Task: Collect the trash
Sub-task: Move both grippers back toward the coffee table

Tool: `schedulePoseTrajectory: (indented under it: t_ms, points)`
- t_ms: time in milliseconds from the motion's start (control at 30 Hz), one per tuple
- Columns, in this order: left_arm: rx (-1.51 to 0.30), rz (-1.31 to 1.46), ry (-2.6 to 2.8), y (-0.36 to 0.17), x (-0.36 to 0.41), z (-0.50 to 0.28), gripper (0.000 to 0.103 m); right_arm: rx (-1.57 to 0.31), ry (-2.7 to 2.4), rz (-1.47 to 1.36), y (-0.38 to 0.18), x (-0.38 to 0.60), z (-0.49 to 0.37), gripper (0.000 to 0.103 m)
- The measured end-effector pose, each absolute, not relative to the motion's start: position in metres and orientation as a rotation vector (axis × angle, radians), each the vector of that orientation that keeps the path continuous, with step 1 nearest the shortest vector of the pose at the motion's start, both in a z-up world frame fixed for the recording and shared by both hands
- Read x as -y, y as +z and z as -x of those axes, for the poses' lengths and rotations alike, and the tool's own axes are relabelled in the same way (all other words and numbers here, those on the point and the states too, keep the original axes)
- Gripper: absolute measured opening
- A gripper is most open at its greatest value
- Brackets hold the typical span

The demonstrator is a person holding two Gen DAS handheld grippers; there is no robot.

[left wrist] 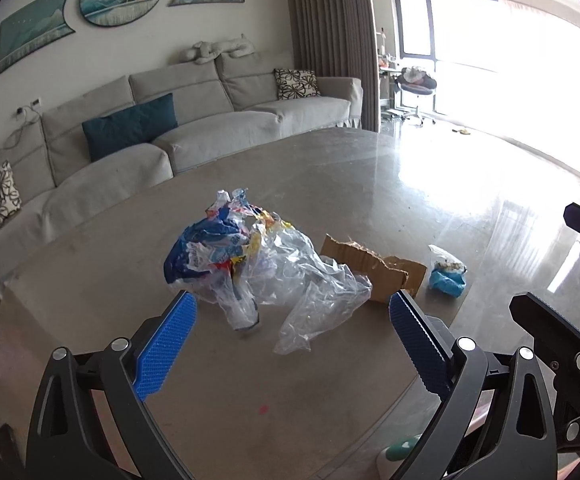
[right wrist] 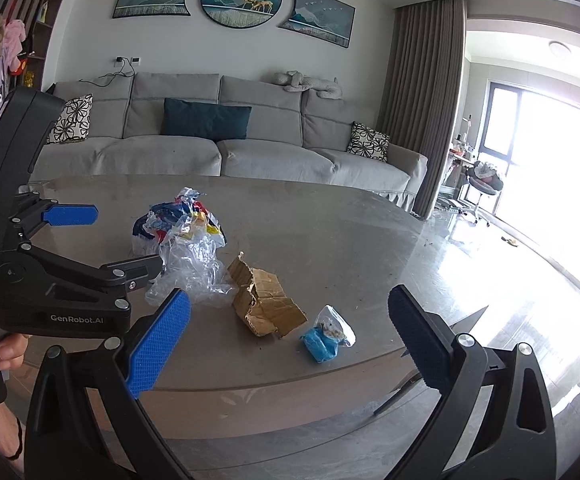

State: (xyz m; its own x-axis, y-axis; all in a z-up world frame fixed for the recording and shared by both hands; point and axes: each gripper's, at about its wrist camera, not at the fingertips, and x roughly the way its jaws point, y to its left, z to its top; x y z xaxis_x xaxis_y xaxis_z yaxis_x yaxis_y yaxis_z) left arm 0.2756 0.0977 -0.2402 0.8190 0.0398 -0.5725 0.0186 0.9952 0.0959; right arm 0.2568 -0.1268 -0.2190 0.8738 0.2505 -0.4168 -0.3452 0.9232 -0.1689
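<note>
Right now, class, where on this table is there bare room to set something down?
Bare: the table behind the cardboard toward the sofa, and its near edge. Crowded: plastic bags, cardboard, blue packet.

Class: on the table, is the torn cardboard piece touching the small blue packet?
Apart. The right wrist view shows bare tabletop between the torn cardboard piece and the small blue packet.

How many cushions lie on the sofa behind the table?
3. A teal cushion leans near the middle of the sofa; one flower-patterned cushion sits at its left end and another at its right end. More may be hidden behind the left gripper.
</note>
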Motion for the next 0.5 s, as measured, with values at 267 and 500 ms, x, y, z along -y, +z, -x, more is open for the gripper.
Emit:
schedulePoseTrajectory:
  t_ms: [267,500]
  points:
    - [-0.678,-0.073,-0.009,-0.271,-0.083,-0.311,0.097,-0.442,0.288,0.257,-0.24,0.135,-0.27,0.098]
    - [-0.766,-0.051,-0.007,-0.3,-0.086,-0.34,0.097,-0.479,0.275,0.252,-0.258,0.143,-0.279,0.098]
